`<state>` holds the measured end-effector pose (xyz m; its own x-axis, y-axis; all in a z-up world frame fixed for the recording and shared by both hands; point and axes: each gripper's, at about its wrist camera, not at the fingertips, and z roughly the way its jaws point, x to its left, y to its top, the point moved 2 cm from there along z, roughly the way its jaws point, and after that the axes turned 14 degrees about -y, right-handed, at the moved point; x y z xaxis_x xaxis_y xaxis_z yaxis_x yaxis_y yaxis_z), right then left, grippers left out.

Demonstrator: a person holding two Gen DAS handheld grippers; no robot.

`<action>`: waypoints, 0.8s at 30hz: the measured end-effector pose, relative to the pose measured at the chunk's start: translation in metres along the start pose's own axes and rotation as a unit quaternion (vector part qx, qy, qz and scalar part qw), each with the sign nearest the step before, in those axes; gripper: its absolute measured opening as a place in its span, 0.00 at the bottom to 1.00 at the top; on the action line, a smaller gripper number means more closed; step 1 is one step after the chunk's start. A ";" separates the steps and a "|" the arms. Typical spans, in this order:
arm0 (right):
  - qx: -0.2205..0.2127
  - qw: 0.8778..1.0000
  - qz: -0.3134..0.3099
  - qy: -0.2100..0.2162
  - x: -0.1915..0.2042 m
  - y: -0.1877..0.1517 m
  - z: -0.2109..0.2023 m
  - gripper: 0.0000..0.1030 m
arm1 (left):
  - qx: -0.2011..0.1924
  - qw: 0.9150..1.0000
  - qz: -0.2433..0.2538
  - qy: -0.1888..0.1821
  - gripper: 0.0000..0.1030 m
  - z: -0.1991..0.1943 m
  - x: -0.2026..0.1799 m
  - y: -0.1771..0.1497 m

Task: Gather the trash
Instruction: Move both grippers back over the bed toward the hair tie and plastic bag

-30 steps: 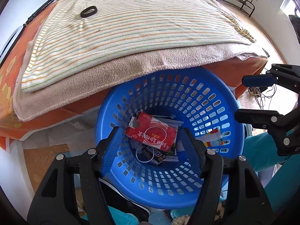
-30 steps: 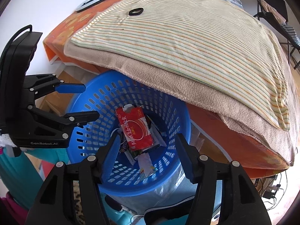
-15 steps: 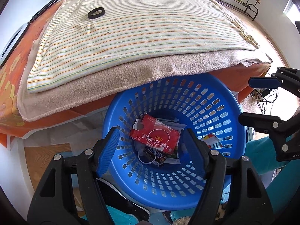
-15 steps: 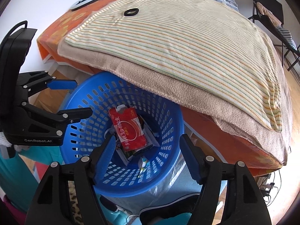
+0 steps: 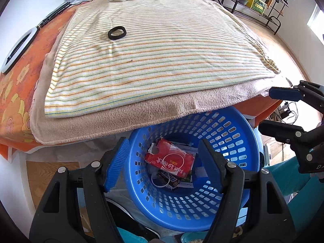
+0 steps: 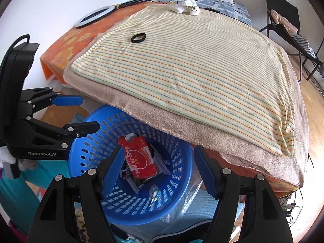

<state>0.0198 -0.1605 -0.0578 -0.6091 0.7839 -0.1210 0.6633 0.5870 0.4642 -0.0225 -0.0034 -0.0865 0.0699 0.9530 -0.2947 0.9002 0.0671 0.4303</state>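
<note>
Both grippers rose; red wrapper (image 5: 169, 160) lies in basket (image 5: 232, 133) below fingers (image 5: 116, 165).

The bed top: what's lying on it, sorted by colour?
Black: 1, a ring on the striped blanket.
White: 2, a crumpled wad at the far edge and a ring light near the wall.
Total: 3.

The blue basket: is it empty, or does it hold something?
Not empty. The blue basket holds a red packet lying on other wrappers at its bottom.
</note>
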 end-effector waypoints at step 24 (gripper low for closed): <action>-0.078 0.996 0.042 0.010 -0.037 0.078 -0.011 0.68 | -0.069 0.997 -0.038 0.024 0.71 -0.016 0.050 0.094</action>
<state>0.0890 -0.1459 -0.0075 -0.5637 0.8238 -0.0599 0.6369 0.4797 0.6035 0.0592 0.0551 -0.0471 -0.0204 0.9563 -0.2915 0.8347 0.1768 0.5216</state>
